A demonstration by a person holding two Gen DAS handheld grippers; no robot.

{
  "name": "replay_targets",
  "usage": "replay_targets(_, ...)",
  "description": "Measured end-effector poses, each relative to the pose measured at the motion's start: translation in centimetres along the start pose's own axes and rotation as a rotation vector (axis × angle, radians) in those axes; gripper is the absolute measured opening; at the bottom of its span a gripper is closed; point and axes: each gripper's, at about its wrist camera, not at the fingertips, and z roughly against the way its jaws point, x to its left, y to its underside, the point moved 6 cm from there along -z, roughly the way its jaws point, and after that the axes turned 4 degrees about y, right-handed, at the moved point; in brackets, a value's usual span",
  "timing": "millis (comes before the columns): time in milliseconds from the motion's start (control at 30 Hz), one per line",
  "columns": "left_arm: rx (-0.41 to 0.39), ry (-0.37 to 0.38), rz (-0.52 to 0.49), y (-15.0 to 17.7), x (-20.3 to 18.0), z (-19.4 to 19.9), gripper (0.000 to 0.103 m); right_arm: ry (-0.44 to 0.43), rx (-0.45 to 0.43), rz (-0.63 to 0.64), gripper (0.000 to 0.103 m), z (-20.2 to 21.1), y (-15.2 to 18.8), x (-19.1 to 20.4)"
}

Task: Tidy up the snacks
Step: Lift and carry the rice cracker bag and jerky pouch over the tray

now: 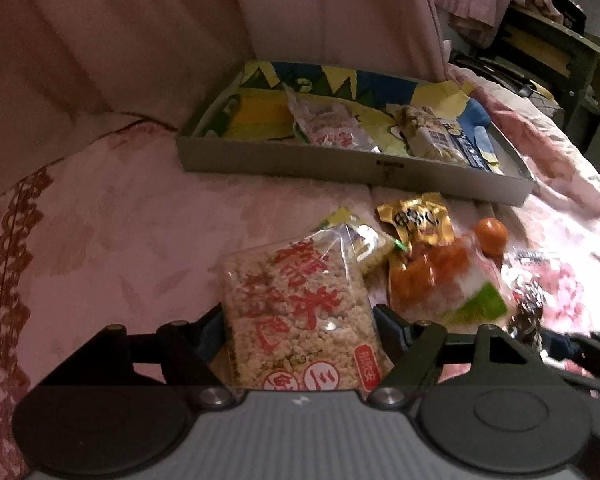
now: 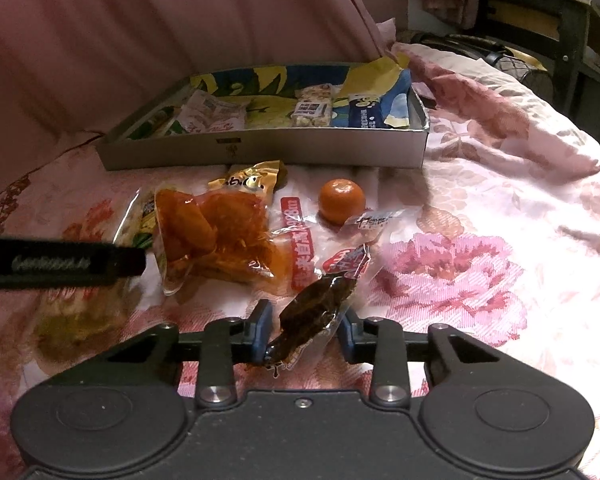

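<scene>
Left hand-held gripper: jaws set wide, with the puffed-rice cake pack held between them. The pack is wide and fills the gap; pad contact looks likely on both sides but is not fully clear. Its long axis runs straight ahead along the fingers, toward the tray.

Right hand-held gripper: jaws narrowed around a small dark vacuum-sealed snack. The left pad is seen touching the packet's lower end; the right pad sits at its foil edge. The packet's long axis is tilted, with the upper end leaning right and away.

The cardboard tray lies directly ahead of both grippers on the bed, its long axis across the view and its near wall facing the grippers. A few packets are already inside; open room is seen at its left end, in front of the rice cake pack.

Loose items lie between the grippers and the tray: the orange-red snack bag, the gold packet and the mandarin. The mandarin sits well clear of the tray wall.

Judgement: the left gripper is better lined up with the tray's empty end. Both loads must be lifted over the loose pile and the near wall. The bedding is soft and wrinkled, so the tray may shift if its wall is clipped.
</scene>
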Motion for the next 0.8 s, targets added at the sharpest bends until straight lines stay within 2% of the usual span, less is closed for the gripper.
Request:
replay_targets(100,0.000,0.003,0.005,0.8,0.0,0.8,0.078,-0.015,0.003,-0.019,0.027,0.2,0.1,0.0)
replay_targets(667,-0.019,-0.001,0.085,4.1,0.3,3.7,0.078,-0.028,-0.009,-0.047,0.025,2.3,1.9,-0.2)
replay_targets(800,-0.034,-0.004,0.079,4.3,0.5,4.4,0.078,-0.036,-0.030,-0.040,0.019,3.1,1.9,-0.1)
